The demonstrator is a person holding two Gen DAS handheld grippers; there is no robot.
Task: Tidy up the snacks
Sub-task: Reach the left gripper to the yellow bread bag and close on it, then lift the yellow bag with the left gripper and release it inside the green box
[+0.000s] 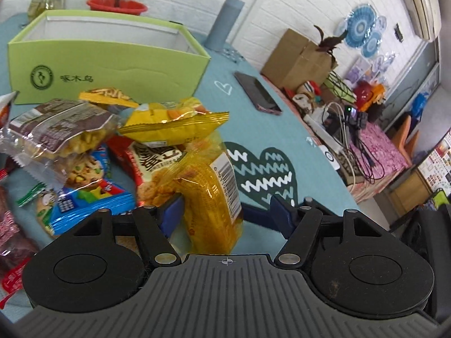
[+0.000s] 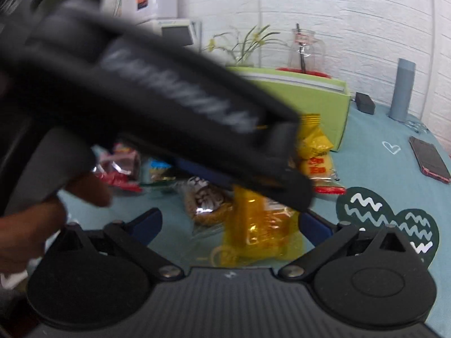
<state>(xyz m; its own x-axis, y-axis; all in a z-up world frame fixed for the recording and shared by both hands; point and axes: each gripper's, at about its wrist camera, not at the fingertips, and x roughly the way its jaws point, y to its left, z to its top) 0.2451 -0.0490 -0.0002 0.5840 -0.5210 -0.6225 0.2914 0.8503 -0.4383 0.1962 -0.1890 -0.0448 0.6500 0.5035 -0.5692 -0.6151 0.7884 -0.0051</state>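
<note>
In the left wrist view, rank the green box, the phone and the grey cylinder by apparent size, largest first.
1. green box
2. phone
3. grey cylinder

Phone and cylinder look close; the cylinder sits farther back, so their order is unsure.

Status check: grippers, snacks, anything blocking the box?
Left gripper open around the yellow snack bag, right pad clear of it. Right gripper open, empty. Green box open behind the snack pile. Path clear.

2 wrist fisheyes angled down, close over the snack pile (image 1: pixel 118 152), both sharing the green box (image 1: pixel 112 64).
</note>
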